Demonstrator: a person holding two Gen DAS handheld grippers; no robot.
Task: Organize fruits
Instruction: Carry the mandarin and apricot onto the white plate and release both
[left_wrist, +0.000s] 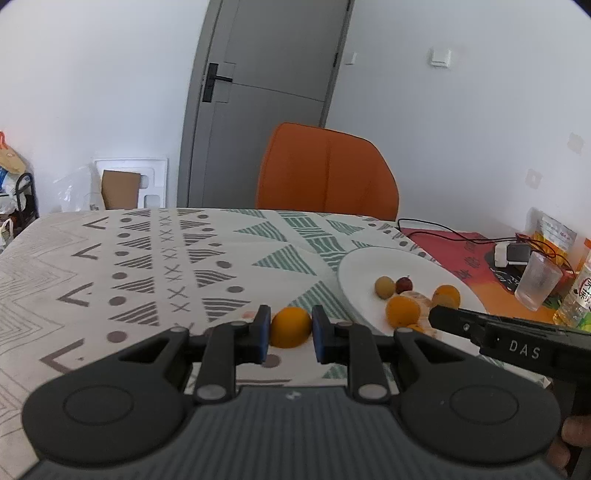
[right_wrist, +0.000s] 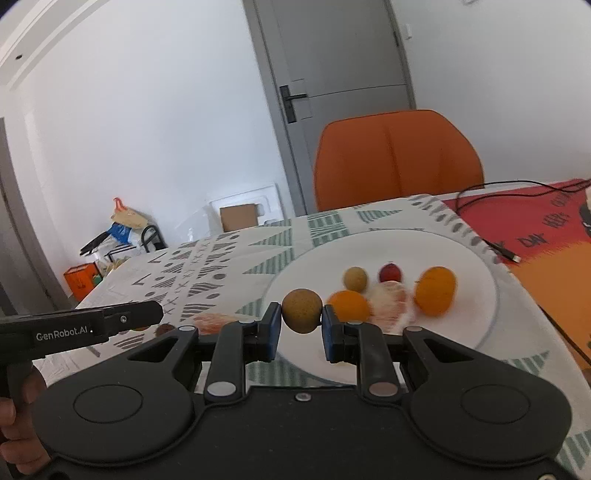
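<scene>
My left gripper (left_wrist: 289, 331) is shut on a small orange (left_wrist: 290, 327) just above the patterned tablecloth, left of the white plate (left_wrist: 362, 266). My right gripper (right_wrist: 300, 320) is shut on a round brownish-green fruit (right_wrist: 302, 311) held over the plate's near left rim (right_wrist: 275, 295). On the plate lie two oranges (right_wrist: 434, 290) (right_wrist: 349, 305), a peeled citrus piece (right_wrist: 391, 301), a small red fruit (right_wrist: 390, 273) and a tan round fruit (right_wrist: 355, 278). A peeled citrus piece (right_wrist: 211, 322) lies on the cloth left of the plate.
An orange chair (left_wrist: 327, 173) stands behind the table. At the right sit a clear plastic cup (left_wrist: 537, 282), a bottle (left_wrist: 580, 295), a charger with black cable (left_wrist: 511, 254) and a red-orange mat (right_wrist: 554, 236). The table's left edge (left_wrist: 22, 236) drops off to floor clutter.
</scene>
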